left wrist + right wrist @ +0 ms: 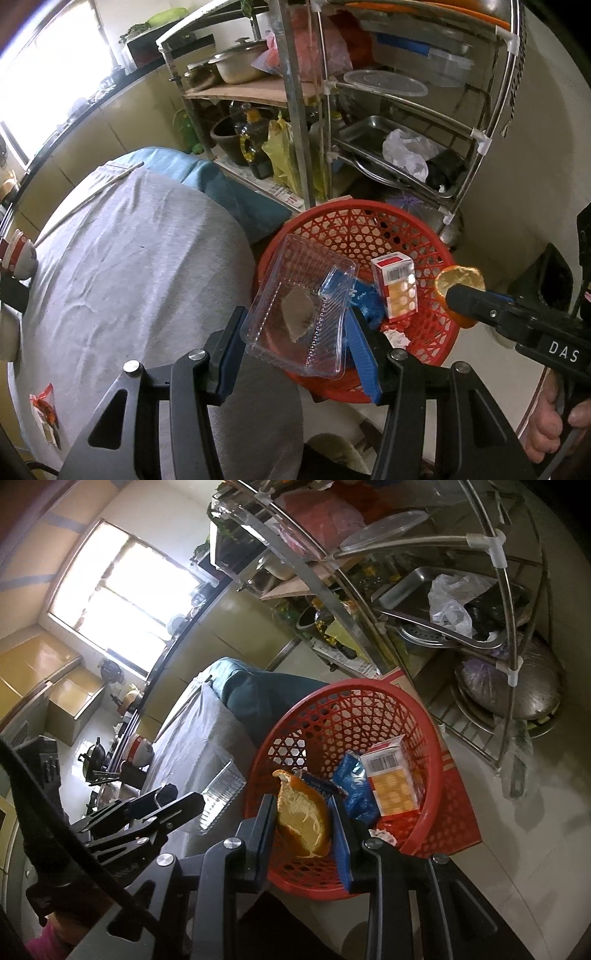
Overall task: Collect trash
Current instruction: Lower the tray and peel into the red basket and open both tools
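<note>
Left wrist view: clear plastic tray point(303, 314) is clamped by the left gripper point(299, 354) above the red basket point(369, 229), rim at 12 o'clock; released early, it could fall outside.
Right wrist view: orange peel point(304, 821) is gripped by the right gripper point(304, 834), basket interior at 1 o'clock; the thin peel could slip.

The left gripper point(295, 332) had a black frame of angular linkage arms joined by round silver screw heads, and its jaws were faced with blue ribbed pads. The right gripper point(303, 823) was built alike, with "DAS" printed in white letters on its black body. A pink sleeve point(40, 941) showed at the near left.
</note>
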A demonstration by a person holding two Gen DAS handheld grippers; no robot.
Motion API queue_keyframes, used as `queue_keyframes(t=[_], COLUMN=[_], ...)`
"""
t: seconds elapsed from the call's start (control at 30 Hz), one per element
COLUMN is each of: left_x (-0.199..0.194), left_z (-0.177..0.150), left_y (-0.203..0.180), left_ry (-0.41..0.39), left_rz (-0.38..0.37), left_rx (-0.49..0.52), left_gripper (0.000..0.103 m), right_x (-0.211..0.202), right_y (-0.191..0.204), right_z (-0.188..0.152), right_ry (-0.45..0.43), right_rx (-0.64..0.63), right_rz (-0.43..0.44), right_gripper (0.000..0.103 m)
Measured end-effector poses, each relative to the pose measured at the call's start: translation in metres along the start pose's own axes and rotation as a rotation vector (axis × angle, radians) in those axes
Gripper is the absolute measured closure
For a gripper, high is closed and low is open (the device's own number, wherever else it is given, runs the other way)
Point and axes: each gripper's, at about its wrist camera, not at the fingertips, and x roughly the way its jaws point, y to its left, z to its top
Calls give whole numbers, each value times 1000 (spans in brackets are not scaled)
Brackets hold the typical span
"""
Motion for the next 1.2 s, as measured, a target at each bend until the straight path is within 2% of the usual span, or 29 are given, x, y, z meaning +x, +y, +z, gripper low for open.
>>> queue_keyframes(t=[0.67,1.2], left_x=[17,14], left_z=[5,2], left_y=[-11,-12], left_ry=[31,11], left_rz=[-24,-55], left_rx=[14,32], left_gripper=[47,43], right_x=[5,7], right_y=[-4,-1], right_z=[5,14], right_ry=[9,0], right_rx=[16,53], right_rz=[5,22], right_gripper=[71,69])
